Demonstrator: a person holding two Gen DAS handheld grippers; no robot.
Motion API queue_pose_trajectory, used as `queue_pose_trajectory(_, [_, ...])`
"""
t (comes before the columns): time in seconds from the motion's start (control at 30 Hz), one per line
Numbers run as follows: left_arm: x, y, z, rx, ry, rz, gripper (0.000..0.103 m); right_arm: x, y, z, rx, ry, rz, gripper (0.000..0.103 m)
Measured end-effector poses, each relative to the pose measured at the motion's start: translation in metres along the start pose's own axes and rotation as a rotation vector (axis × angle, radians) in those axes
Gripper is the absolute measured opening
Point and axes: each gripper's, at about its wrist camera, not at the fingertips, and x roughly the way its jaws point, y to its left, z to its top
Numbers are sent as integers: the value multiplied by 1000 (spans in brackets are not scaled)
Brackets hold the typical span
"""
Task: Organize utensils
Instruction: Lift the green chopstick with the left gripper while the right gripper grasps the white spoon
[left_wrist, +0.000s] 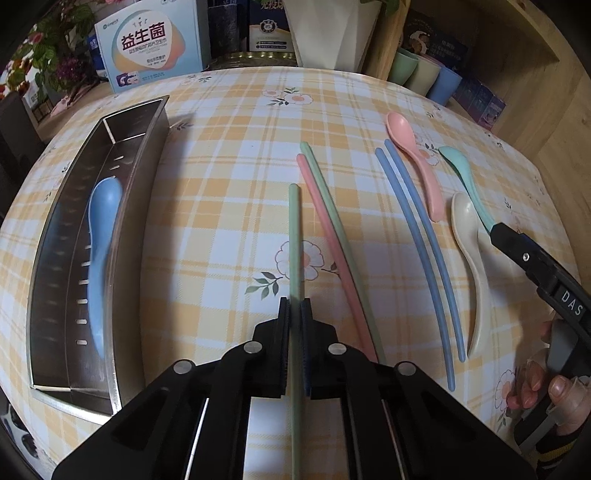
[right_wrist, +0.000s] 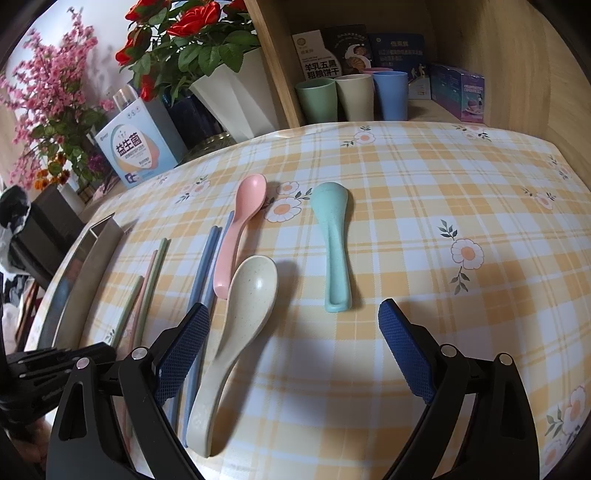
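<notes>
In the left wrist view my left gripper (left_wrist: 294, 303) is shut on a pale green chopstick (left_wrist: 294, 240) that runs straight ahead over the checked tablecloth. To its left stands a long steel tray (left_wrist: 51, 258) holding a blue spoon (left_wrist: 103, 236). On the right lie a pink chopstick (left_wrist: 325, 229), another green chopstick (left_wrist: 334, 218), two blue chopsticks (left_wrist: 421, 236), a pink spoon (left_wrist: 417, 162), a cream spoon (left_wrist: 472, 266) and a teal spoon (left_wrist: 463, 173). My right gripper (right_wrist: 293, 347) is open just above the cloth. The cream spoon (right_wrist: 240, 325) lies by its left finger, and the teal spoon (right_wrist: 334, 236) lies ahead.
Along the table's far edge stand a printed box (right_wrist: 138, 151), a white flower pot (right_wrist: 236, 96) and flowers. A wooden shelf behind holds three cups (right_wrist: 354, 96) and boxes. A person's hand (left_wrist: 546, 387) holds the right gripper at the table's near right.
</notes>
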Motion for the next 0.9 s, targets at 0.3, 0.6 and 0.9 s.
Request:
queue_pose_trajectory(0.3, [-18,5,7,-21,-72,-27,6,0,4,0,-21,1,33,89])
queue_pose_trajectory(0.6, [-21,13,7,-50,-77,-66,6,5,25,-2,-112,70,38,74])
queue_pose_trajectory(0.9, [-22,19,4,-78,-77,-110,6,-3,47,-19,-91,188,94,46])
